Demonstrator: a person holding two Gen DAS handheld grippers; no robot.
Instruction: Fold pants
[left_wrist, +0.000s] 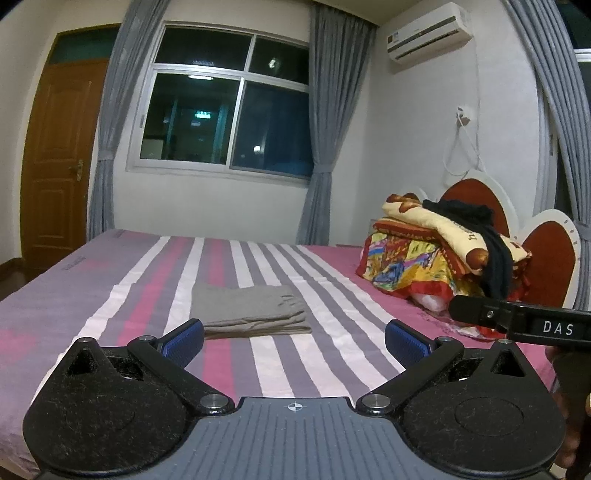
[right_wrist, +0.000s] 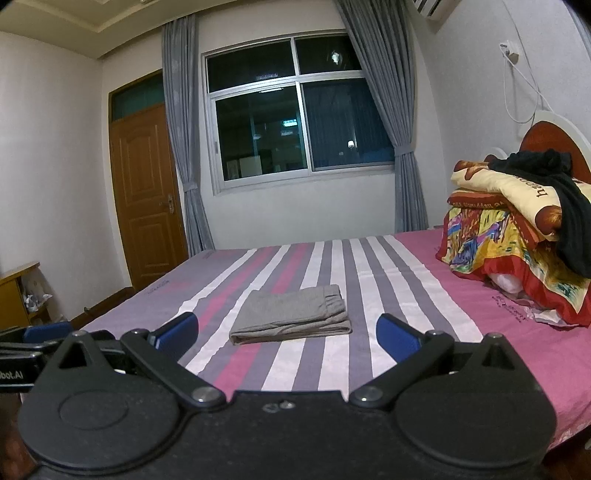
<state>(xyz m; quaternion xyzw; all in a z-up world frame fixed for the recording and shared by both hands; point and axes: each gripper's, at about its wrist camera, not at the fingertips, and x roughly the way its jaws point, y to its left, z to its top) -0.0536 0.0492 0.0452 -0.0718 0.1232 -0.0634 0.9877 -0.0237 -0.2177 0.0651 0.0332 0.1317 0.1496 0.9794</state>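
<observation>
Neatly folded pants (left_wrist: 251, 311) mid-bed (left_wrist: 110, 280), both tools (left_wrist: 293, 338) (right_wrist: 287, 334) spread, apart.

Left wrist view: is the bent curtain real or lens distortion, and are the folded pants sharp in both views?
Left wrist view: fisheye bows the curtain near the edge. Folded pants sharp there; right wrist view: also sharp, dim indoor light.

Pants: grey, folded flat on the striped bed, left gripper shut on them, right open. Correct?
Not quite. The left gripper is open and holds nothing; the left wrist view shows its fingers spread, short of the pants. The rest stands.
</observation>
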